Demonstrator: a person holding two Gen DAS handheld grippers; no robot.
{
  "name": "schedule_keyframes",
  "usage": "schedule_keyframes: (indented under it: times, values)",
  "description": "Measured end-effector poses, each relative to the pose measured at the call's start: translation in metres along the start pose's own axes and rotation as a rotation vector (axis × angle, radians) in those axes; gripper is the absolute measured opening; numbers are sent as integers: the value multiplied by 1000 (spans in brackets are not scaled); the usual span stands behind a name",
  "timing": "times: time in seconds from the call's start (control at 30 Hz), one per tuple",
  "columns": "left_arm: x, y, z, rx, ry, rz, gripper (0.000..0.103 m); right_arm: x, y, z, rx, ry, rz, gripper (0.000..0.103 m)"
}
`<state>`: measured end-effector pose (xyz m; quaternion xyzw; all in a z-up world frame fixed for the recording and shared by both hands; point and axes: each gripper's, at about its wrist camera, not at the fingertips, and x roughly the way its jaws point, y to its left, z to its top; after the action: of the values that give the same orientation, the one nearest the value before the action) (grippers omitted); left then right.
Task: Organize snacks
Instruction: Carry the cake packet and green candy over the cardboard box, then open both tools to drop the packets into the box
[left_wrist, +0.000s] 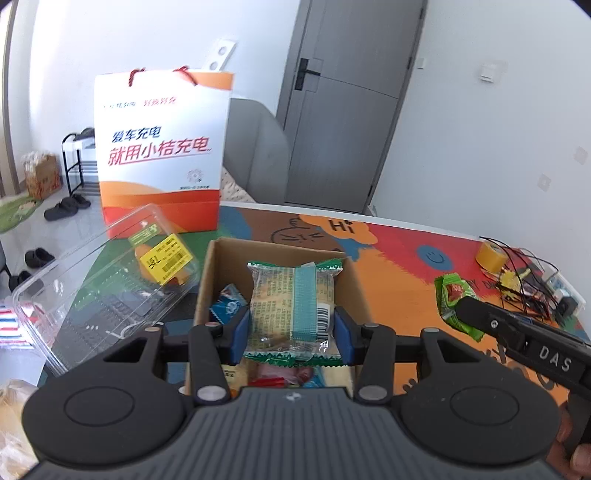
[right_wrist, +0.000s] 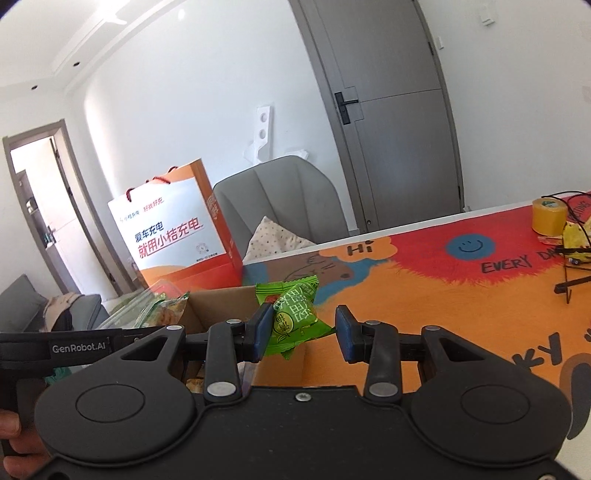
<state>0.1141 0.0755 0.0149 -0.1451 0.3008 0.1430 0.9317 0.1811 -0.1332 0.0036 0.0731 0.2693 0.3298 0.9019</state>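
Above the cardboard box (left_wrist: 275, 258), left gripper (left_wrist: 291, 325) pinching the green-edged biscuit pack (left_wrist: 291, 306): lower before letting go; right of that box (right_wrist: 221, 299), right gripper (right_wrist: 301, 328) half-wide around a green candy (right_wrist: 293, 317) touching one pad, squeeze squarely.

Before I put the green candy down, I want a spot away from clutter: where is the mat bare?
Bare orange mat lies between the cardboard box and the yellow tape roll. Crowded: wires beside the tape, and the clear plastic container left of the box.
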Motion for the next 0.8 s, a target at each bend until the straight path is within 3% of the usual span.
schedule_keyframes:
  times: [0.4,0.8]
  values:
    - [7,32,3,-65,-1,-15,51,23,35,1,-55,35,0,38]
    - [-9,64,4,-94,-14,-25,69,50,72,2,-85,96,42,38]
